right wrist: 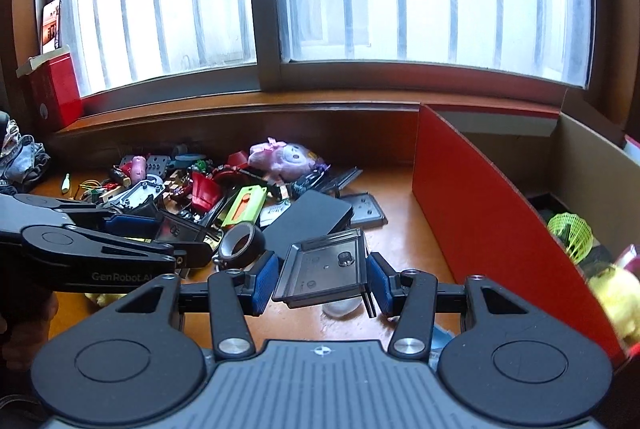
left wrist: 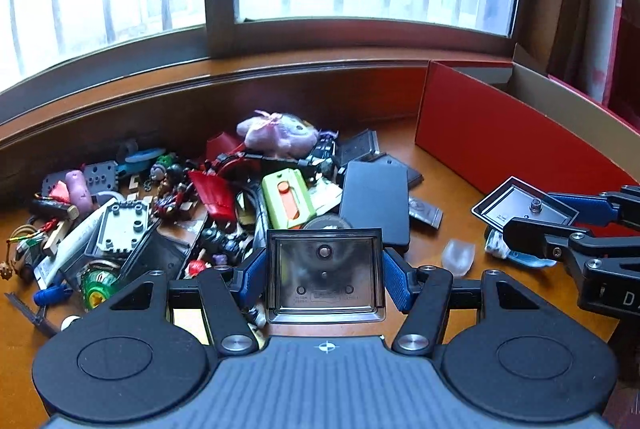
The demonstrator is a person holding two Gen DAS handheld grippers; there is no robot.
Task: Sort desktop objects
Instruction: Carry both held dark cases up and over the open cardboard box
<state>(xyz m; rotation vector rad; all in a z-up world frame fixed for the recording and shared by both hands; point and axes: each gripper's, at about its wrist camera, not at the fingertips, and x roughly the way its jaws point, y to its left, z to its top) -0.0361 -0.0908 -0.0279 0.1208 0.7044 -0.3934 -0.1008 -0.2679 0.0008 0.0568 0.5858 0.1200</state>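
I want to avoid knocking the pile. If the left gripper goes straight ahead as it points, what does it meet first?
Probably the flat black case, just beyond the tray held by the left gripper; depth is unclear.

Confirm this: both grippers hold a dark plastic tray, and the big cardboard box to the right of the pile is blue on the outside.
One detail is wrong: the cardboard box is red on the outside, not blue, as the right wrist view shows plainly. The rest stands: the left gripper and the right gripper each have their jaws closed on a dark plastic tray, and the box sits right of the pile.

Glossy varnished wooden desk [left wrist: 448, 281], matt red cardboard box [left wrist: 500, 133], fuzzy purple plush [left wrist: 276, 133].
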